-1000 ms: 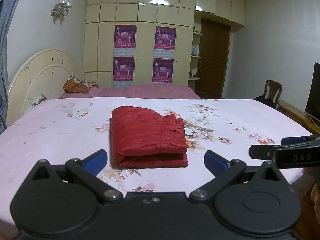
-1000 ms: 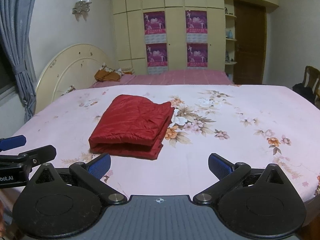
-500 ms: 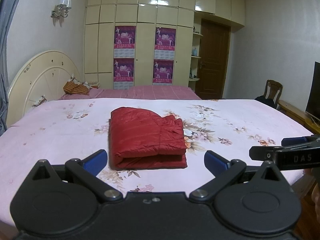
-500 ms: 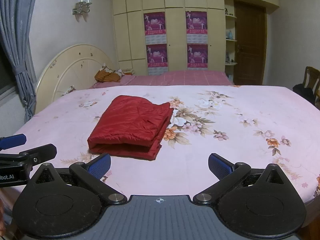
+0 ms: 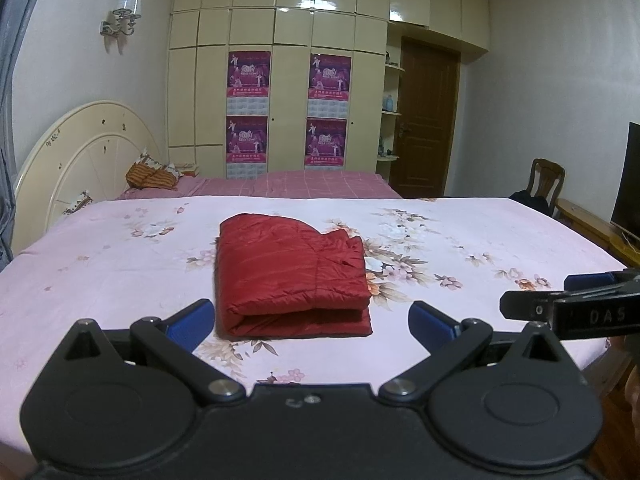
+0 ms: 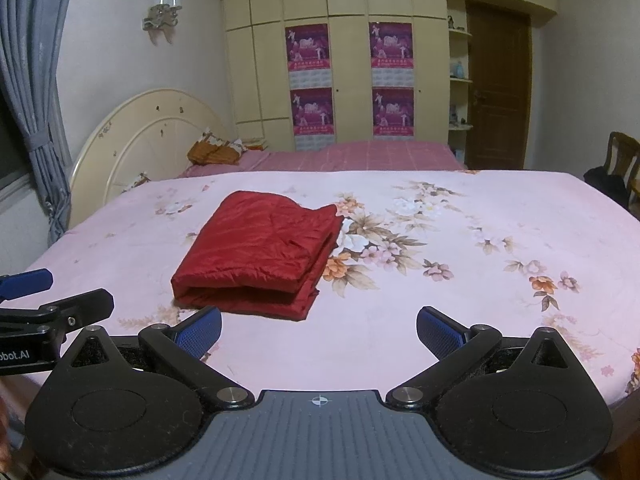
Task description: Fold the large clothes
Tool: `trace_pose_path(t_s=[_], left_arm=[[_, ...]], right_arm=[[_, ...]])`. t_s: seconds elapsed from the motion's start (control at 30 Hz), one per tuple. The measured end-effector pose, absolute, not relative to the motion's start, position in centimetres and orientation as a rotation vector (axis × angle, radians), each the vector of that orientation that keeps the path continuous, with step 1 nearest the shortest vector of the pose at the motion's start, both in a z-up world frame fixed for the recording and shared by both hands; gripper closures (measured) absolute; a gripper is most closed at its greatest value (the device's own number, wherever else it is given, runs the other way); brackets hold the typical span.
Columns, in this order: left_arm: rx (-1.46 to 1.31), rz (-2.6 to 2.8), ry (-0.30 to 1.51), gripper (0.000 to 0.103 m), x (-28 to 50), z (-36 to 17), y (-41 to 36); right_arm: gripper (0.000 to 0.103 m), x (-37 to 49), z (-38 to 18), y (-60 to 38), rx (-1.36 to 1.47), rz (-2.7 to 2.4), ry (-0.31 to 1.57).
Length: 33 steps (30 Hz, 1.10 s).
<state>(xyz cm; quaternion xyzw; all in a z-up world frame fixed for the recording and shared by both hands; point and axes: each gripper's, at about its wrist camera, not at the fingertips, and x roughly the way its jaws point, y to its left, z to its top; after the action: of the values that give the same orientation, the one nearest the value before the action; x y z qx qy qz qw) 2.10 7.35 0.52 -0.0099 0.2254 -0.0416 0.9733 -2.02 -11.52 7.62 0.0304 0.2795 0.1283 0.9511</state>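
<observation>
Both tongs, left (image 5: 312, 320) and right (image 6: 319, 330), gape empty before the folded red jacket (image 5: 290, 276); only the right view shows a curtain (image 6: 34, 92).

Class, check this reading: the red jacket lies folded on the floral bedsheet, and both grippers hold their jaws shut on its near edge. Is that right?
Not quite. The red jacket does lie folded on the floral bedsheet, but both wrist views show the left gripper and right gripper with jaws open, short of the jacket and gripping nothing.

red jacket (image 5: 290, 272) on pink floral bedsheet (image 5: 460, 236), blue tool pads (image 6: 200, 330).
</observation>
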Motion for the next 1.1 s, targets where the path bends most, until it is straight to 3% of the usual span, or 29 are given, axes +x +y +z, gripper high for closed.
trace_pose_path(t_s=[1.1], left_arm=[[-0.017, -0.081, 0.454, 0.0, 2.27, 0.89, 6.88]], right_arm=[[0.001, -1.95, 7.61, -11.41, 0.05, 0.272, 0.563]])
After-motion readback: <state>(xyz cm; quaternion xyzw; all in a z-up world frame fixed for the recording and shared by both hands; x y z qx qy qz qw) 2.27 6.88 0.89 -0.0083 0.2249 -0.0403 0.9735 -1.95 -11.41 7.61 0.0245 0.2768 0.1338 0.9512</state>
